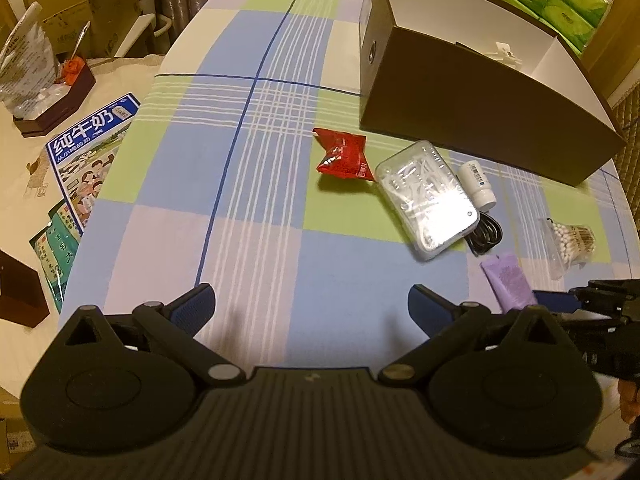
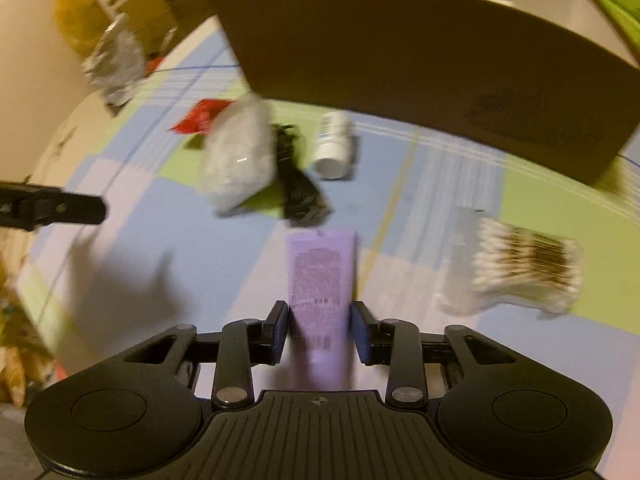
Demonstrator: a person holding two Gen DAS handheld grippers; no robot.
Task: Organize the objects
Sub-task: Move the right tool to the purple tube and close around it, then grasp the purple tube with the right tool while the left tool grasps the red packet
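Tube: lilac, flat, printed text and barcode seen.
Right gripper: tube clamped between its pads.
Left gripper: spread wide, nothing held.

A blue milk carton, far left of the left fingers, read "纯牛奶"; other print was illegible.

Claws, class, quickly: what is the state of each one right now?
Left claw: open, holding nothing, above the checked tablecloth.
Right claw: closed on the purple tube.
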